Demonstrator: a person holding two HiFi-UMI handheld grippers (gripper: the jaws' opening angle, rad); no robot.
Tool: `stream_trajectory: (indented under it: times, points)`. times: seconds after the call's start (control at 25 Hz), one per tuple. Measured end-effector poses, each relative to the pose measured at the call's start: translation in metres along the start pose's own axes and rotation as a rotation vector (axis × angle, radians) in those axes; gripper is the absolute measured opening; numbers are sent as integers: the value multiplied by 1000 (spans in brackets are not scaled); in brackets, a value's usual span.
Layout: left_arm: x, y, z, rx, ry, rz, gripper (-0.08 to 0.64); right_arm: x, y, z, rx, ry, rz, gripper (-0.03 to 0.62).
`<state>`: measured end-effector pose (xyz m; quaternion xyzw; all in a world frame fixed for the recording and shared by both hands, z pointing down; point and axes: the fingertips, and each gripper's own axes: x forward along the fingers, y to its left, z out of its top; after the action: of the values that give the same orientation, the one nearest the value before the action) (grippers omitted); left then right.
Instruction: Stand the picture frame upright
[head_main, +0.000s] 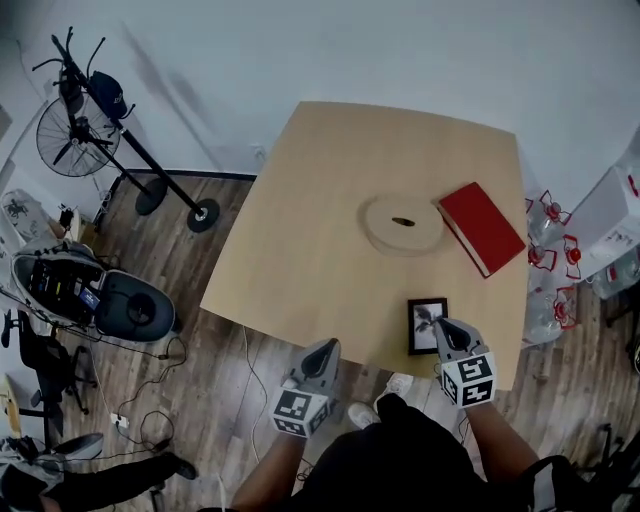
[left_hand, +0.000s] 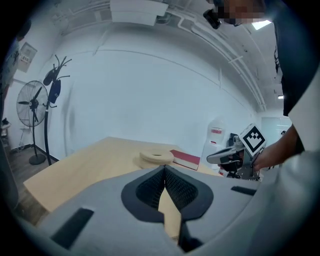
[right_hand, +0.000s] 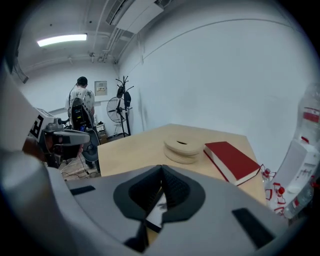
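Observation:
A small black picture frame (head_main: 426, 324) with a plant print lies flat near the front right edge of the light wooden table (head_main: 300, 250). My right gripper (head_main: 446, 329) hangs over the frame's right edge with its jaws shut. In the right gripper view the frame (right_hand: 159, 206) shows below the closed tips (right_hand: 161, 170), and I cannot tell whether they touch it. My left gripper (head_main: 325, 348) hovers at the table's front edge, left of the frame, jaws shut on nothing. The left gripper view shows only bare tabletop under its tips (left_hand: 164, 169).
A round wooden disc (head_main: 403, 223) with a slot sits mid-table, with a red book (head_main: 482, 227) to its right. Water bottles (head_main: 558, 262) stand on the floor at the right. A fan on a stand (head_main: 76, 140), cables and a chair fill the floor at left. A person (right_hand: 80, 106) stands far off.

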<state>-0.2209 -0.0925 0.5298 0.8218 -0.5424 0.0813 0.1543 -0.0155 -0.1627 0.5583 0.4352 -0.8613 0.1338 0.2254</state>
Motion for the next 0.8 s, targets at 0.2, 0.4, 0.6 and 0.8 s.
stream_trajectory:
  times: [0.2, 0.4, 0.6, 0.8]
  points:
    - [32, 8, 1, -4, 23, -3, -5, 21, -26, -27, 41, 90, -19, 11]
    - [59, 2, 9, -5, 38, -39, -5, 41, -50, -54, 62, 162, -50, 34]
    - [80, 0, 15, -4, 43, -50, -5, 54, -67, -87, 121, 250, -47, 126]
    - [92, 7, 13, -3, 58, -36, -5, 72, -75, -117, 178, 323, -44, 140]
